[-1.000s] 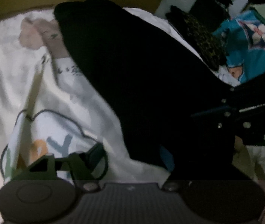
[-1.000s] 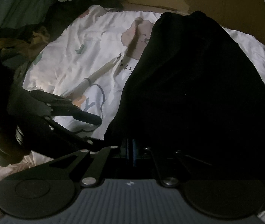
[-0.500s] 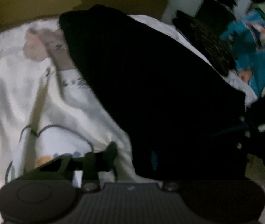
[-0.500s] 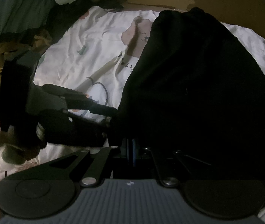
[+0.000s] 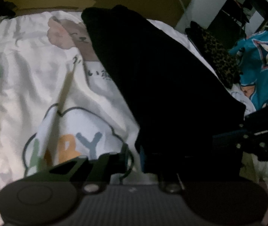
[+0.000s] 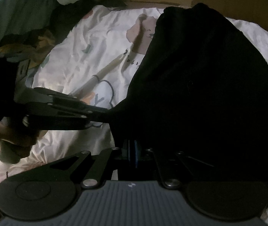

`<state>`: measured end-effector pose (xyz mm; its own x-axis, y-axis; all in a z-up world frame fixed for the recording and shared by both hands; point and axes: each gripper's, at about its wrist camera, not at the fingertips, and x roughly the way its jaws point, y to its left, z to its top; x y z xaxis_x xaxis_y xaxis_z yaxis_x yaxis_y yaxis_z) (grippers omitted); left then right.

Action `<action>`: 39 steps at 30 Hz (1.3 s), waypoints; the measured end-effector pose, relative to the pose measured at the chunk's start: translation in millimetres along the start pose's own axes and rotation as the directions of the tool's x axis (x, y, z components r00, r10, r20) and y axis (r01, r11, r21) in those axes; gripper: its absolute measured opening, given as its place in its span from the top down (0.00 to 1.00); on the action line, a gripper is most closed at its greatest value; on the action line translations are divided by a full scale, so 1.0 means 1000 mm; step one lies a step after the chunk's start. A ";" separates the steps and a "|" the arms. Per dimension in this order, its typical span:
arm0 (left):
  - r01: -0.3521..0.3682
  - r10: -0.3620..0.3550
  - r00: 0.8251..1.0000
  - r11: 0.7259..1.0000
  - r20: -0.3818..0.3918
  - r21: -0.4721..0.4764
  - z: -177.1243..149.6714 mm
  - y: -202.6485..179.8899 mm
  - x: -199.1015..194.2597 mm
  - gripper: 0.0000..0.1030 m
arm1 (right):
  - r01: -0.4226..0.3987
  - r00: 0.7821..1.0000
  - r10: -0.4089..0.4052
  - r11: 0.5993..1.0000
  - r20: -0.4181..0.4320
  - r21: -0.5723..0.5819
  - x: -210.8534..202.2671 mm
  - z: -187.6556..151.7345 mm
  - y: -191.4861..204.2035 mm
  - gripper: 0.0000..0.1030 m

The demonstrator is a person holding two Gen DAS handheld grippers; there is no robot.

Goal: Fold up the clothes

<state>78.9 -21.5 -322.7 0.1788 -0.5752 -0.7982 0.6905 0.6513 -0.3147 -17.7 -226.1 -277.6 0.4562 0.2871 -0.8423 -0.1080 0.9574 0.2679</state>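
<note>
Bedsheet (image 5: 30, 86) w/ cartoon print under black garment (image 5: 162, 86); both tongs (image 5: 142, 158) (image 6: 132, 150) clamped on it.

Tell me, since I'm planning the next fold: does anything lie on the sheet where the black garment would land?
Nothing visible does. The printed sheet beside the black garment shows only wrinkles and its print.

Both fisheye views are dim and softly blurred, their edges bent and darkened, the black garment (image 5: 164, 86) swallowing detail while the white bedsheet (image 6: 103, 43) catches faint light.
</note>
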 end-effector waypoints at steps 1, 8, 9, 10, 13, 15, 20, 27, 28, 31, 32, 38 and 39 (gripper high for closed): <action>-0.003 0.003 1.000 1.000 0.000 -0.003 0.001 0.001 -0.002 0.87 | 0.002 1.000 -0.002 1.000 -0.008 0.004 0.002 -0.001 -0.002 0.96; 0.036 -0.034 0.999 0.996 0.026 -0.087 0.015 0.003 -0.017 0.84 | -0.002 0.992 0.008 0.999 -0.128 0.045 0.026 -0.021 -0.010 0.96; 0.041 -0.038 0.999 0.997 0.033 -0.071 0.018 -0.003 -0.016 0.83 | -0.009 0.990 0.017 0.998 -0.141 0.055 0.028 -0.026 -0.009 0.95; 0.047 -0.045 0.998 0.997 0.034 -0.056 0.021 -0.008 -0.013 0.82 | -0.017 0.988 0.027 0.998 -0.154 0.067 0.030 -0.030 -0.009 0.95; 0.047 -0.047 0.999 0.998 0.008 -0.033 0.020 -0.014 -0.005 0.82 | -0.048 0.984 0.063 0.995 -0.166 0.091 0.028 -0.038 -0.009 0.95; 0.042 -0.042 0.999 0.999 -0.018 -0.023 0.016 -0.015 0.001 0.82 | -0.052 0.985 0.064 0.995 -0.160 0.081 0.024 -0.039 -0.009 0.94; 0.031 -0.030 0.996 1.000 -0.082 0.002 0.007 -0.017 0.016 0.82 | -0.039 0.994 0.051 0.991 -0.095 0.128 0.003 -0.032 -0.032 0.89; -0.002 0.000 0.993 1.000 -0.119 -0.021 0.000 -0.014 0.010 0.81 | 0.130 0.990 -0.137 0.964 0.016 0.233 -0.038 -0.036 -0.106 0.61; -0.005 0.002 0.992 1.000 -0.124 -0.023 0.000 -0.015 0.007 0.78 | 0.149 0.987 -0.161 0.954 0.027 0.259 -0.043 -0.038 -0.119 0.61; 0.002 -0.010 0.991 0.999 -0.136 -0.054 0.000 -0.020 -0.001 0.63 | 0.210 0.972 -0.233 0.927 0.036 0.310 -0.058 -0.046 -0.152 0.61; 0.006 -0.016 0.990 0.998 -0.139 -0.068 0.000 -0.022 -0.003 0.58 | 0.233 0.966 -0.257 0.917 0.032 0.322 -0.062 -0.048 -0.161 0.61; 0.079 -0.116 0.978 0.976 -0.176 -0.204 -0.003 -0.039 -0.004 0.48 | 0.337 0.934 -0.357 0.874 -0.007 0.350 -0.074 -0.055 -0.189 0.56; 0.092 -0.133 0.974 0.971 -0.183 -0.219 -0.005 -0.044 -0.003 0.45 | 0.339 0.933 -0.359 0.872 -0.009 0.354 -0.075 -0.056 -0.192 0.55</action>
<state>44.9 -46.1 -309.0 -0.0463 -0.5566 -0.8295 0.5338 0.6881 -0.4915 -80.5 -429.8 -292.0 0.4566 -0.0752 -0.8865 0.3732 0.9207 0.1141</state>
